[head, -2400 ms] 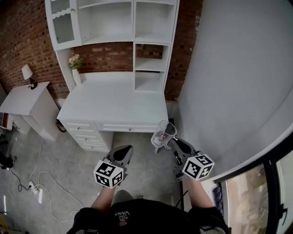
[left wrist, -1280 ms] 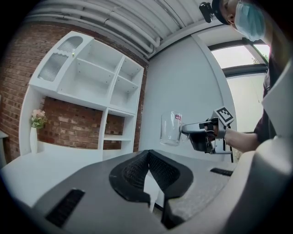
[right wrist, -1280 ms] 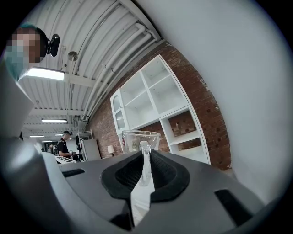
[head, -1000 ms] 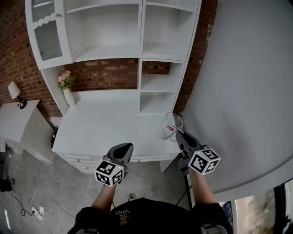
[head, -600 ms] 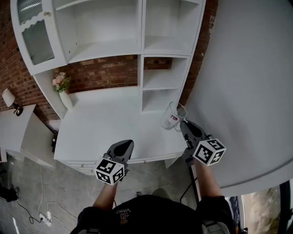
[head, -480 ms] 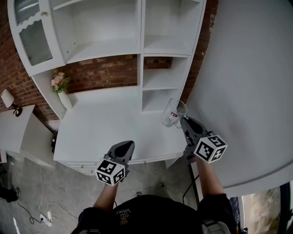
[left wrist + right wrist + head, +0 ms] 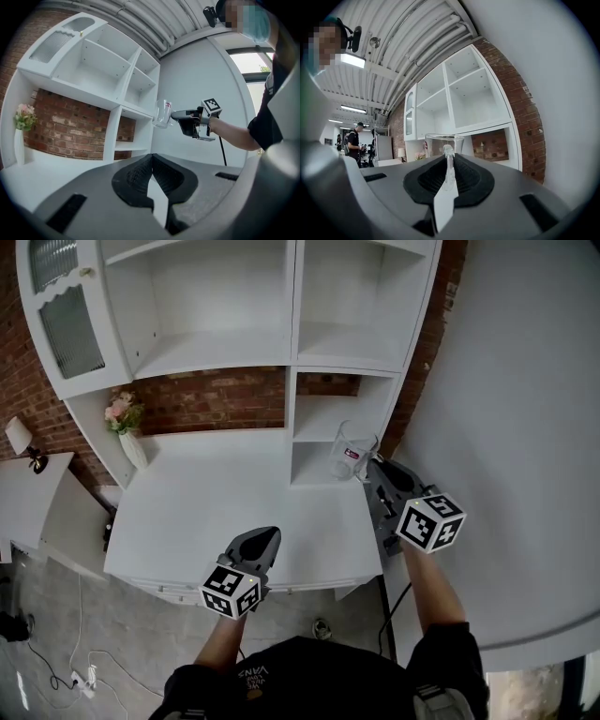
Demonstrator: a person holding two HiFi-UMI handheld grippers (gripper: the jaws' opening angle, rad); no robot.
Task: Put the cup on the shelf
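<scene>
A clear glass cup (image 7: 351, 450) with a small red label hangs upright in front of the white shelf unit (image 7: 323, 345), level with its small lower right compartments. My right gripper (image 7: 368, 468) is shut on the cup's handle. In the right gripper view the handle (image 7: 448, 159) stands pinched between the dark pads, with the cup (image 7: 443, 142) just beyond. My left gripper (image 7: 265, 538) is shut and empty, low over the white desk top (image 7: 216, 498). The left gripper view shows the cup (image 7: 162, 113) and the right gripper (image 7: 174, 114) held up beside the shelf.
A white vase with pink flowers (image 7: 125, 426) stands at the desk's back left. A glass-door cabinet (image 7: 64, 326) forms the shelf unit's left part. A grey wall (image 7: 525, 390) runs close on the right. A side table with a lamp (image 7: 21, 441) stands far left. A person (image 7: 354, 141) stands far off.
The right gripper has carried the cup up and forward, from over the desk's front edge to the shelf's lower right compartments. The left gripper has stayed low and shut.
</scene>
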